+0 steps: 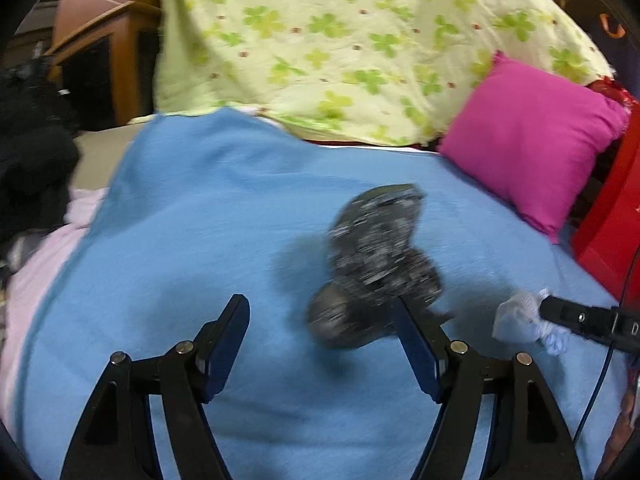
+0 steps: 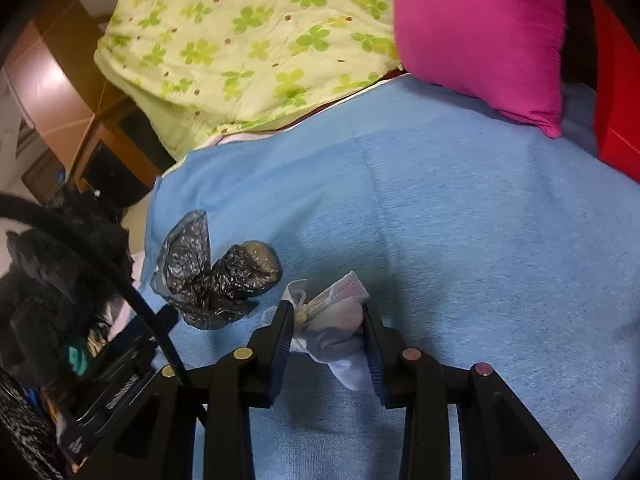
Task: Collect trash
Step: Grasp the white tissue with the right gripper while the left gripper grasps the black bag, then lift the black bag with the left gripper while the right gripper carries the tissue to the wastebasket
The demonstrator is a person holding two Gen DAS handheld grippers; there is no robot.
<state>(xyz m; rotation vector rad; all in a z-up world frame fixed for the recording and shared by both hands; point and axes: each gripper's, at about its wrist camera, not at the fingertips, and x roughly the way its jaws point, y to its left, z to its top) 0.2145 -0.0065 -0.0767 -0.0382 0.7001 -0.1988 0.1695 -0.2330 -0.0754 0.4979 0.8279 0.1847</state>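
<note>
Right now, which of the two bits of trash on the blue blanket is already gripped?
The crumpled white face mask: the right gripper's fingers are shut on it. The black plastic bag lies loose on the blanket, with the left gripper open and empty.

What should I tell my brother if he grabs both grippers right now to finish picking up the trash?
Right gripper: shut on the crumpled mask, just over the blue blanket.
Left gripper: open, holding nothing, its fingers near the black bag but not on it.
The bag lies on the blanket, just left of the mask.
Done: mask gripped.
Left: pick up the bag, then bin both. No bin shows in either view.
</note>
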